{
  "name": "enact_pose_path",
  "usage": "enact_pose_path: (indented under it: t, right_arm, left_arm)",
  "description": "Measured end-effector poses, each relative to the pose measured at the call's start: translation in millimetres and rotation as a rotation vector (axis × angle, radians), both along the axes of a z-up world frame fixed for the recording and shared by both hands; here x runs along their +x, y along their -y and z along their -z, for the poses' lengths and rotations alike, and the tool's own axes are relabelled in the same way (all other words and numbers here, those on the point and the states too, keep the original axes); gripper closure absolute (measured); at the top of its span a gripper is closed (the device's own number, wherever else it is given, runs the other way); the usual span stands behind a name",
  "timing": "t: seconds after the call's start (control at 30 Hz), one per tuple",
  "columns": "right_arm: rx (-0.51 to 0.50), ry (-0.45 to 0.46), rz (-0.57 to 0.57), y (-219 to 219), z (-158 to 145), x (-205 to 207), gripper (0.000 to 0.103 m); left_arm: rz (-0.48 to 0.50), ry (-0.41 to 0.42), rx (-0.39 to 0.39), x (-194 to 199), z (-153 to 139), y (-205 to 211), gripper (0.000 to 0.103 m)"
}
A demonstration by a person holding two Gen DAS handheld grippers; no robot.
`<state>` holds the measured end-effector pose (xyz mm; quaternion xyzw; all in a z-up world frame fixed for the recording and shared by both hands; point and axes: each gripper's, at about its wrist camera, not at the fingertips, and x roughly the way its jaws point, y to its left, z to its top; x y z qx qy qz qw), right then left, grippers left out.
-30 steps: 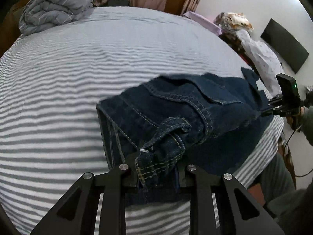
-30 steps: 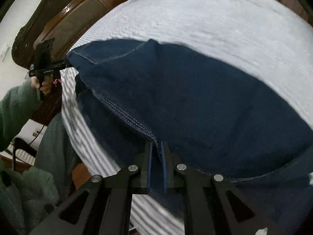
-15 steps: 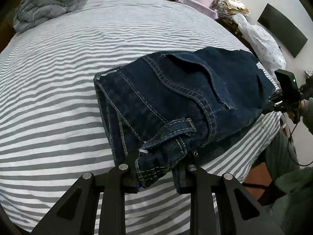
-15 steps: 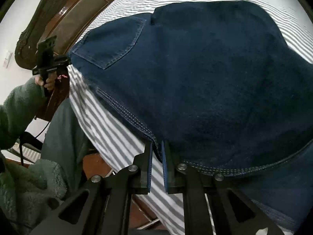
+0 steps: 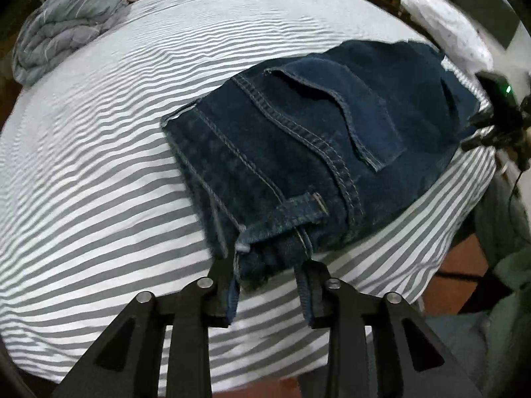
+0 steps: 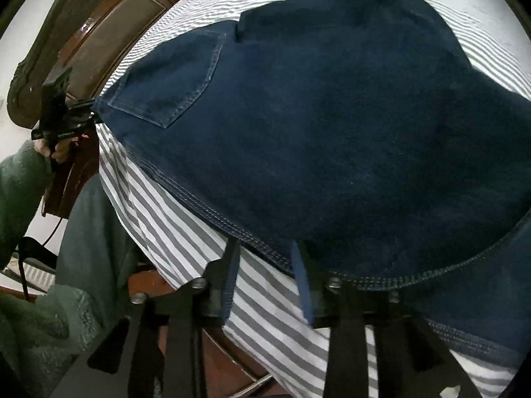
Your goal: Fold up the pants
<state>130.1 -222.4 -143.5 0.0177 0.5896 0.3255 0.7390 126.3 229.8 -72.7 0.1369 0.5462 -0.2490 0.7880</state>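
Both grippers' fingers [image 5: 232, 293] parted, jeans [image 5: 315, 139] unlabelled

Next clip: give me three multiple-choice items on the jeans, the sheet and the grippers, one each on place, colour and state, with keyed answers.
1. Where do the jeans lie?
A. on the bed
B. on a chair
C. on the floor

2. What are the stripes of the sheet?
A. red and white
B. grey and white
C. green and yellow

3. How does the right gripper stand?
A. shut on denim
B. open
C. out of view

Answers: 1 A, the denim rests on the striped bed; 2 B, grey bands alternate with white; 3 B, sheet shows between its spread fingers.
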Motion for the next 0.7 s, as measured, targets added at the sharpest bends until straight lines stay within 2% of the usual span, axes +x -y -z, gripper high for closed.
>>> enact_pose_path:
  t: [0.07, 0.13, 0.17, 0.27, 0.43, 0.53, 0.6, 0.7]
  right_arm:
    - [-0.001, 0.020, -0.005, -1.8, -5.4, -2.6, 0.070]
    - [0.012, 0.037, -0.006, -5.4, -11.0, -4.8, 0.070]
    - [0.016, 0.047, -0.002, -8.6, -14.8, -4.3, 0.070]
    - [0.038, 0.092, -0.014, -25.1, -26.4, -4.8, 0.070]
    - [0.094, 0.138, -0.072, -69.1, -43.1, 6.3, 0.068]
    - [0.120, 0.155, -0.109, -110.8, -45.9, 15.7, 0.068]
    - [0.132, 0.164, -0.123, -133.9, -44.8, 22.0, 0.068]
    - [0.121, 0.172, -0.122, -161.6, -38.8, 33.3, 0.068]
  left_arm:
    - [-0.008, 0.006, 0.063, -4.4, 1.6, -8.3, 0.058]
    - [-0.040, 0.030, 0.110, -6.0, 3.3, -23.2, 0.057]
    - [-0.102, 0.018, 0.079, -4.6, 4.7, -37.8, 0.057]
    - [-0.165, -0.021, 0.042, -3.9, 11.5, -51.4, 0.057]
    - [-0.142, -0.011, 0.078, -18.3, 15.0, -54.2, 0.057]
    - [-0.189, 0.037, 0.046, -19.2, -9.1, -62.6, 0.057]
    - [-0.254, 0.103, -0.043, -18.0, -36.2, -70.9, 0.057]
    - [-0.248, 0.200, -0.095, -15.3, -62.4, -51.9, 0.055]
